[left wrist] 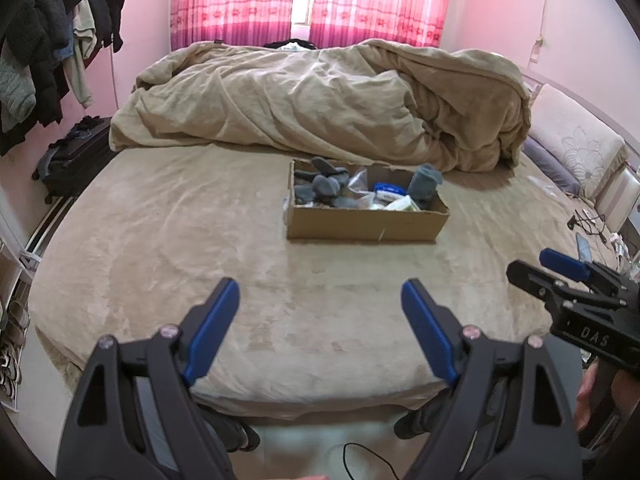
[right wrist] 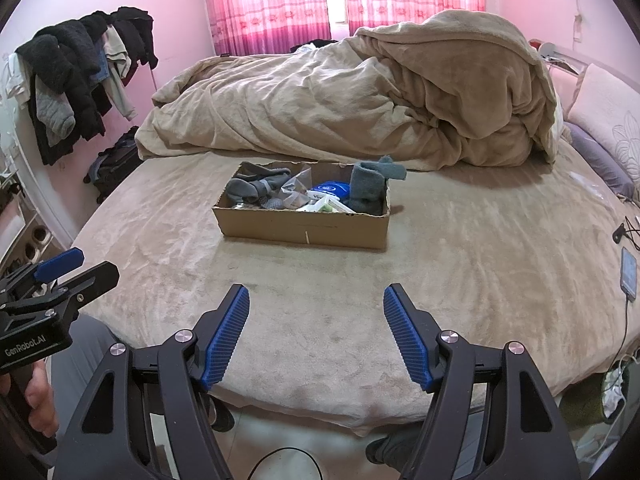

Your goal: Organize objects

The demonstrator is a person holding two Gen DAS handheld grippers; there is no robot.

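Both the left gripper (left wrist: pixel 320 320) and right gripper (right wrist: pixel 316 328) are hanging wide and empty; the far cardboard box (right wrist: pixel 300 228) is risking sliding on the soft bed (right wrist: pixel 480 272)

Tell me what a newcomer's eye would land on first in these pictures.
First, the open cardboard box in the middle of the bed, holding grey socks and small packets. Behind it lies a heaped tan duvet, backed by glowing pink curtains. Up close, the left claw and right claw are both open and empty over the bed's near edge.
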